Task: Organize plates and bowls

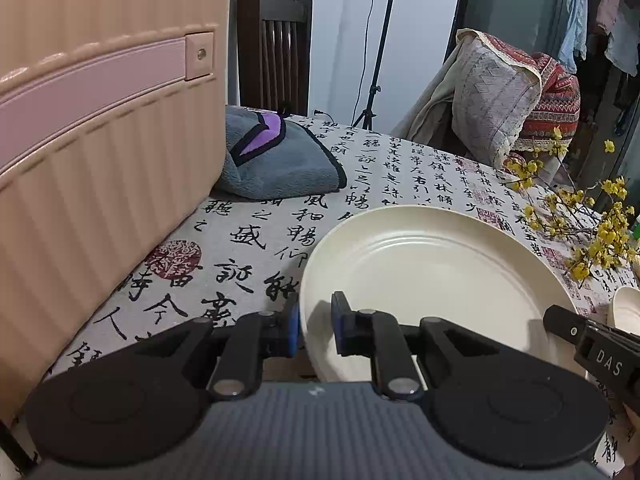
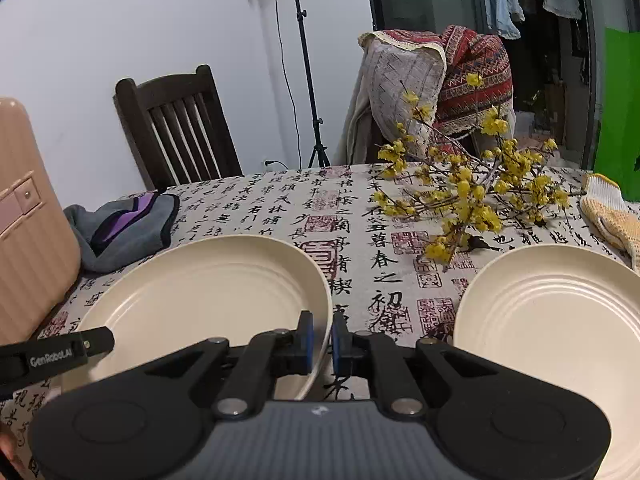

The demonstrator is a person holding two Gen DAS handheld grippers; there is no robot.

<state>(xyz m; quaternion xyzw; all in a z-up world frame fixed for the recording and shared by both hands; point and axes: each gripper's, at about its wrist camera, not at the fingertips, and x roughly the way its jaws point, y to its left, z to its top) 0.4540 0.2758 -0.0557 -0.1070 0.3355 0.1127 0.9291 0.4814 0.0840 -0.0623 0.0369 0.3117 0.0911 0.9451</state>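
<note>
Both grippers clamped on same cream plate: my left gripper pinches its left rim, right gripper pinches its right rim, jaws narrow on each. Plate sits between them, low over tablecloth; can't tell if lifted or resting. Second plate lies to right, nearer right gripper, apart from first. Likely stack target. Pink suitcase crowds left side. Yellow flower branches behind plates, yellow glove far right. Path rightward looks free.

The bench, under calligraphy cloth, carries two cream plates, a grey towel, yellow flower branches, a knitted glove and a pink ribbed case.
</note>
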